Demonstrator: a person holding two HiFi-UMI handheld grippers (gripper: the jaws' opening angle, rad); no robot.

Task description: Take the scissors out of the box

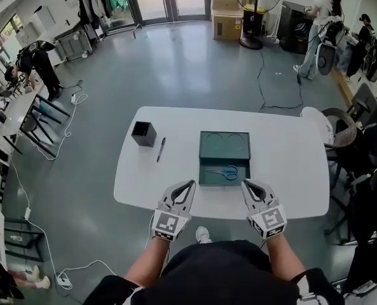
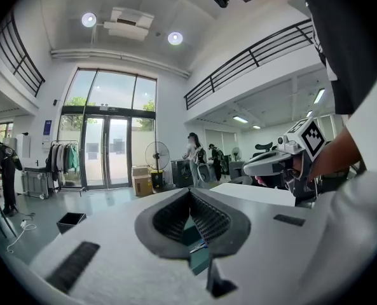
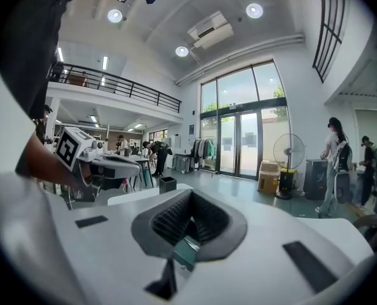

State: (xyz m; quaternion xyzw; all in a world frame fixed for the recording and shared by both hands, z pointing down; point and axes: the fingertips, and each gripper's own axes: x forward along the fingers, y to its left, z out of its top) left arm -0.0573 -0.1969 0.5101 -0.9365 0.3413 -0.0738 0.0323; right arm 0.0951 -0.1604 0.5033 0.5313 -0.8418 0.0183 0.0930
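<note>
A dark green box (image 1: 224,146) lies open on the white table (image 1: 290,157), its lid folded back. Scissors (image 1: 224,171) with blue handles lie flat in the near compartment. My left gripper (image 1: 189,184) hovers over the table's front edge, just left of the box's near corner, with its jaws shut and empty. My right gripper (image 1: 245,183) is level with it, just right of the box's near corner, and is also shut and empty. In the left gripper view, the green box (image 2: 191,235) shows through the gap below the meeting tips (image 2: 189,192). The right gripper view shows the box (image 3: 187,253) the same way.
A black square cup (image 1: 143,133) and a dark pen (image 1: 160,149) lie on the table left of the box. Chairs (image 1: 341,129) crowd the table's right end. People stand far off near a floor fan (image 1: 257,5) and at desks on the left.
</note>
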